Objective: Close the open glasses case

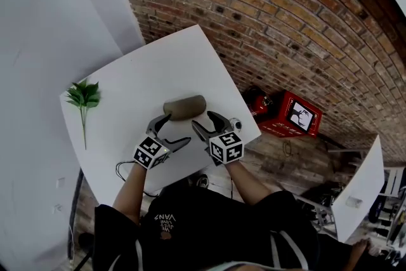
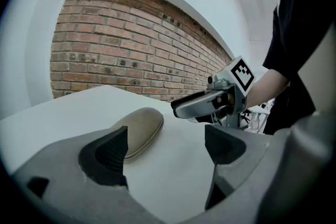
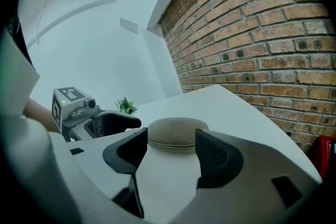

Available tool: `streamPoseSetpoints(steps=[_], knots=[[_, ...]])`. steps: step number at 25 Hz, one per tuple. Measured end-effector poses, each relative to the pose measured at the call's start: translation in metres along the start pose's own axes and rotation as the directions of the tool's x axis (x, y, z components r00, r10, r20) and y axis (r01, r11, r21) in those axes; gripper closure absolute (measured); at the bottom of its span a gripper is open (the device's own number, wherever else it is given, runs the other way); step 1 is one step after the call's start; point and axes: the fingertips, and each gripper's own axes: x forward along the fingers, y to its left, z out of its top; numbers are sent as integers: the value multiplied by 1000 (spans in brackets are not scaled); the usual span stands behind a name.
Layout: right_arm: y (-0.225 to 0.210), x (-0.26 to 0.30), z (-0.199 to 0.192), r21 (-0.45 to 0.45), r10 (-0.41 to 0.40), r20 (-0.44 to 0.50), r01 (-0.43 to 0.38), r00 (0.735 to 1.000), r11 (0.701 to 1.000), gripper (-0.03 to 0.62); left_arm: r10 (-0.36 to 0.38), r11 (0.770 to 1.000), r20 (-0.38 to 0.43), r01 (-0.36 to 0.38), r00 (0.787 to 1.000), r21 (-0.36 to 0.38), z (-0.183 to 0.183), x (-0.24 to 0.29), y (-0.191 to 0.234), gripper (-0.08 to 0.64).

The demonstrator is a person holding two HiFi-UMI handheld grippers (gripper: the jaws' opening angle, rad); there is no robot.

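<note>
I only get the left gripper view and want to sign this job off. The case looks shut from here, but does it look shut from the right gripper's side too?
Observer: Yes. In the right gripper view the glasses case shows one thin closed seam, with the lid down on the base.
Operator: Is the right gripper holding it?
Observer: No. The right gripper has its fingers wide apart, and neither presses on the case.
Operator: Is there anything else on the table that I can't see?
Observer: A green plant sprig lies near the edge of the table on the person's left, well apart from the case.
</note>
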Motion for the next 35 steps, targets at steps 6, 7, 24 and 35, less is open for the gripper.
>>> streamPoseSetpoints(steps=[6, 7, 24, 35], knots=[[5, -25, 0, -13, -24, 36, 25, 999, 1000, 338, 79, 997, 57, -79, 995, 6, 8, -19, -10, 127], [6, -30, 0, -15, -26, 43, 26, 999, 1000, 346, 98, 995, 70, -99, 993, 6, 9, -23, -12, 139], [45, -117, -9, -19, -42, 193, 47, 980, 999, 560, 325, 945, 227, -327, 918, -32, 9, -93, -69, 421], [61, -157, -34, -39, -39, 196, 48, 980, 998, 591, 368, 929, 231, -367, 901, -51, -3, -108, -108, 551]])
